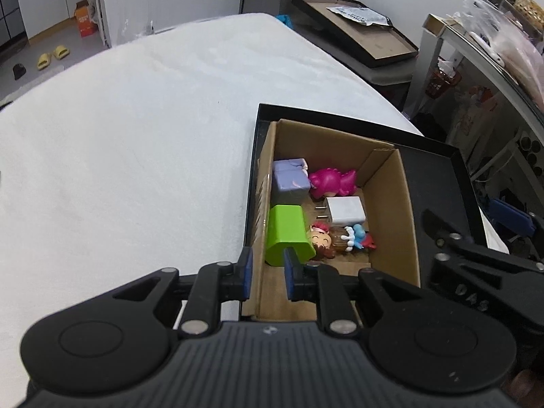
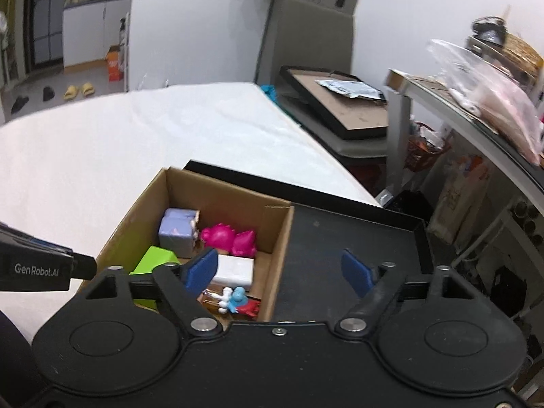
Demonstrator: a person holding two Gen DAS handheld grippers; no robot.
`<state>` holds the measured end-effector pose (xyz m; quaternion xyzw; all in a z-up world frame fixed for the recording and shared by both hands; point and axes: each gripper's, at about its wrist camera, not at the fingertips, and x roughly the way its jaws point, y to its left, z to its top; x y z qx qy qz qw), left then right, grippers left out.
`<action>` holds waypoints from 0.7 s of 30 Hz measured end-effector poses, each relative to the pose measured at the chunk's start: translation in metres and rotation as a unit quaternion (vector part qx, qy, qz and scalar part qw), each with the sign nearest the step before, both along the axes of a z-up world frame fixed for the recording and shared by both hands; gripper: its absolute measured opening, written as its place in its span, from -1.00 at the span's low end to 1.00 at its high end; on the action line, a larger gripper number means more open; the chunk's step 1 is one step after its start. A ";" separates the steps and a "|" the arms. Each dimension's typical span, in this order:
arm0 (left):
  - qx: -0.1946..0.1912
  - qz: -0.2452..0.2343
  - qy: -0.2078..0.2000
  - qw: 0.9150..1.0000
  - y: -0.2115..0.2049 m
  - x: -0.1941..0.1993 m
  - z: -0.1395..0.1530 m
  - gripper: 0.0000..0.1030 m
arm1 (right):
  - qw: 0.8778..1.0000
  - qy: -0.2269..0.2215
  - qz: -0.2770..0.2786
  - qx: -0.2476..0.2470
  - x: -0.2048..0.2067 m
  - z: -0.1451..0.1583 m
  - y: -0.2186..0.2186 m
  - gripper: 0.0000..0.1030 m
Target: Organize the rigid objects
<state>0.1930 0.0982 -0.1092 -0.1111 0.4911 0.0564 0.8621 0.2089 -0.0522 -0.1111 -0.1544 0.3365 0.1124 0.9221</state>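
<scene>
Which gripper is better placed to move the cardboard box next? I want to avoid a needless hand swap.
Probably the left gripper: its fingers straddle the near left wall of the cardboard box, nearly closed on it. The right gripper hangs wide open above the black tray, gripping nothing.

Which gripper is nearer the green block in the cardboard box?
Left. The left gripper straddles the box wall right at the green block; the right gripper hangs open farther right, over the black tray.

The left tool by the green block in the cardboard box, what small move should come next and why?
Probably lift the left tool straight up and back: its narrow jaws straddle the brown cardboard box wall rather than gripping the bright green plastic block, which already lies inside among the toys.
</scene>
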 end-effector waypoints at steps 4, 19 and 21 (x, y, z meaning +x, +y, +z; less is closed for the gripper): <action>0.012 -0.001 -0.013 1.000 -0.006 -0.011 0.018 -0.28 | 0.999 0.003 -0.024 0.024 -0.008 0.013 -0.023 0.59; 0.042 -0.014 -0.055 0.998 -0.029 -0.065 0.062 0.32 | 0.987 0.005 -0.092 0.131 -0.056 0.062 -0.100 0.86; 0.048 -0.019 -0.055 0.997 -0.032 -0.070 0.066 0.36 | 0.986 0.000 -0.092 0.137 -0.064 0.069 -0.104 0.95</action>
